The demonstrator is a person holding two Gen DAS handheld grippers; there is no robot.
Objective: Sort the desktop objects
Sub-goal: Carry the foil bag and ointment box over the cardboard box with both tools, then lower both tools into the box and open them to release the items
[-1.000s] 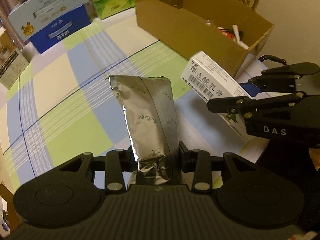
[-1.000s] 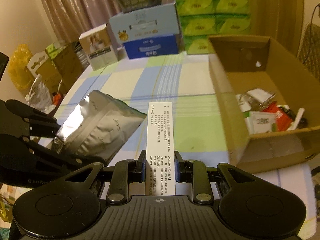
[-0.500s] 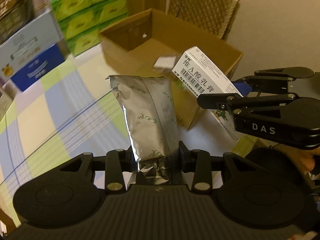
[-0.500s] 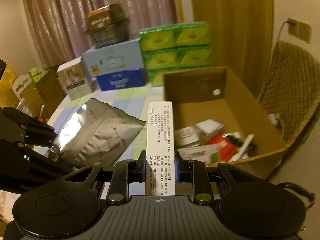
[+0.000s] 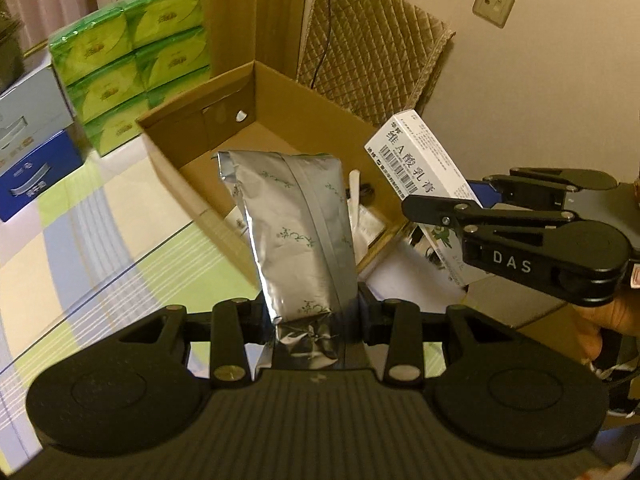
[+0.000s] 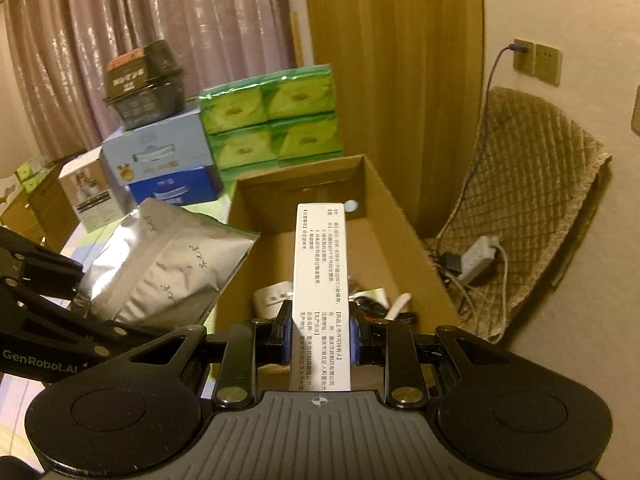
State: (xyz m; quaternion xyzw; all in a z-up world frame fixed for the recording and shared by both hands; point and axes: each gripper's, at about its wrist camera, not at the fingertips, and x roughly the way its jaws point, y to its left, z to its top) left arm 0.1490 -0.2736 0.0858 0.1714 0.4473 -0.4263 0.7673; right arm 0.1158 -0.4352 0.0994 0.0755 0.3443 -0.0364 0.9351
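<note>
Left hand-held gripper (image 5: 310,314) and right hand-held gripper (image 6: 320,328) angle downward side by side, each with jaws clamped; a hand (image 5: 612,320) grips the right one.

A cardboard box (image 6: 400,220) sits on the tabletop (image 5: 100,220), tissue packs (image 6: 272,120) behind it, a pouch (image 5: 296,232) left of a carton (image 5: 420,172)

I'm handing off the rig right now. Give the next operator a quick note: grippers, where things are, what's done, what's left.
Left gripper: shut on the foil pouch, held upright above the near wall of the cardboard box.
Right gripper: shut on the white carton, pointing over the open box.
Done: several small items already lie in the box; both things are lifted off the table.
Left: move each fully over the box, open the jaws, drop them in. Any other loose items to sort are out of view.
</note>
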